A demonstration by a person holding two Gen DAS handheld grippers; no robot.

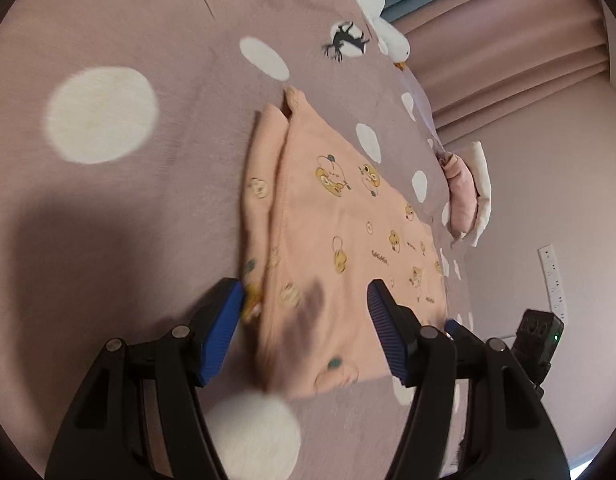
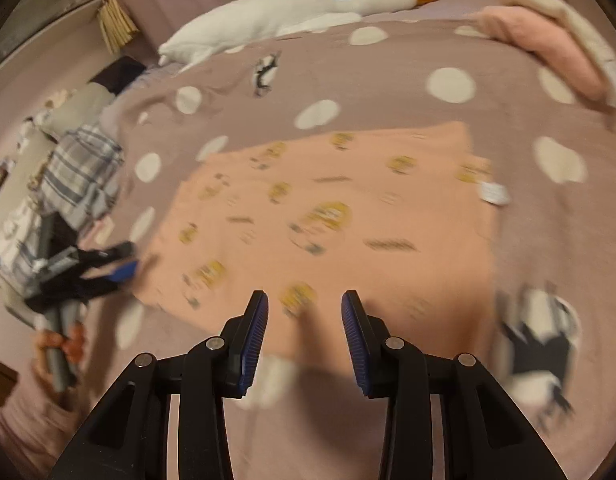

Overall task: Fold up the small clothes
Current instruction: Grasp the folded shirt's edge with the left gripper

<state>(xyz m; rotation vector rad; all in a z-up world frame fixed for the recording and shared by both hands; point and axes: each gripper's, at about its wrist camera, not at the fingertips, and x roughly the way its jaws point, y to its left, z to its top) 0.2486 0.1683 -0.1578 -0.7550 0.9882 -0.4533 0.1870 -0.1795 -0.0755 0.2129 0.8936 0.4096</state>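
Note:
A small peach garment (image 1: 340, 240) with cartoon bear prints lies flat on the mauve polka-dot bedspread (image 1: 147, 60), one side folded over so a second layer shows along its left edge. My left gripper (image 1: 305, 292) is open and empty, its blue pads either side of the garment's near end, just above it. In the right wrist view the same garment (image 2: 328, 216) lies spread out, blurred, with a white label at its right edge. My right gripper (image 2: 304, 300) is open and empty above its near edge. The left gripper (image 2: 119, 270) shows at the garment's left corner.
A white plush goose (image 2: 291, 12) lies along the far side of the bed. A folded pink and cream pile (image 2: 548, 40) sits at the far right. Plaid clothes (image 2: 79, 172) hang at the bed's left edge. Pink curtains (image 1: 508, 40) and a wall socket strip (image 1: 552, 280) are beyond.

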